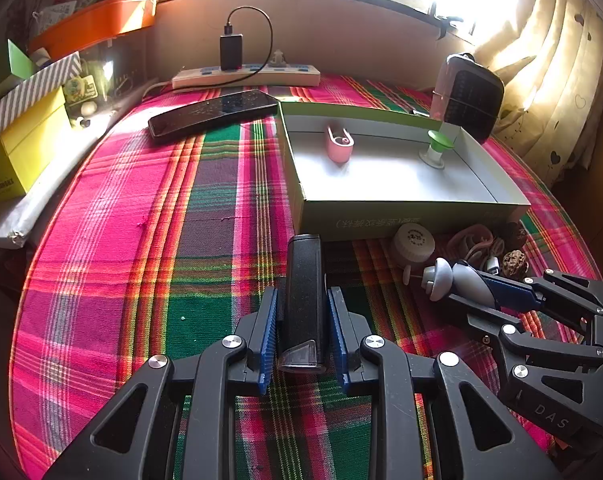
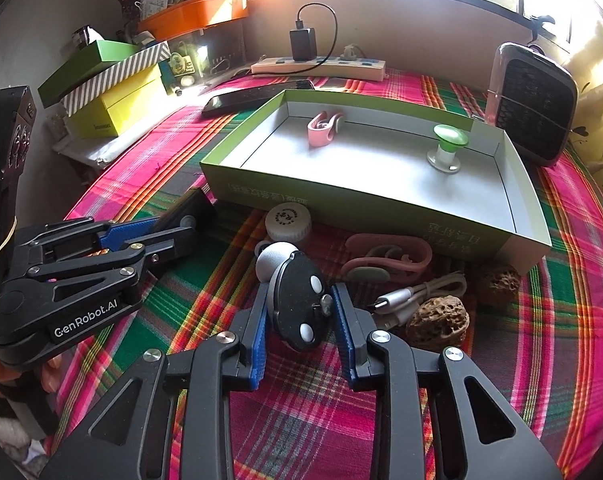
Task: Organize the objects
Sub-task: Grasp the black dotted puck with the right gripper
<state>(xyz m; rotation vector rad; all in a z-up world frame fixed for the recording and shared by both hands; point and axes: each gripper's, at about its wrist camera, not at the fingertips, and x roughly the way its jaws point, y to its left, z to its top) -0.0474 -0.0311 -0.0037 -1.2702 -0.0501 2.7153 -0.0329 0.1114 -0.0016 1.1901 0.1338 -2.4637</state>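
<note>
On the plaid cloth stands a green box (image 1: 381, 210) (image 2: 341, 196) with a white inside. It holds a pink clip (image 1: 338, 144) (image 2: 321, 128) and a green-topped white knob (image 1: 437, 148) (image 2: 447, 148). My left gripper (image 1: 303, 300) (image 2: 173, 228) is shut on a black bar-shaped device (image 1: 303, 292) just in front of the box's near wall. To its right, my right gripper (image 2: 301, 308) (image 1: 497, 292) has its blue pads against a grey and black gadget with white buttons (image 2: 297, 304) (image 1: 441, 278).
In front of the box lie a white cap (image 2: 288, 222), a pink headset (image 2: 385, 258), a white cable (image 2: 417, 292) and two walnuts (image 2: 437, 322). A dark phone (image 1: 213, 114) and power strip (image 1: 245, 76) lie behind; a heater (image 2: 529, 108) stands right, stacked boxes (image 2: 117, 108) left.
</note>
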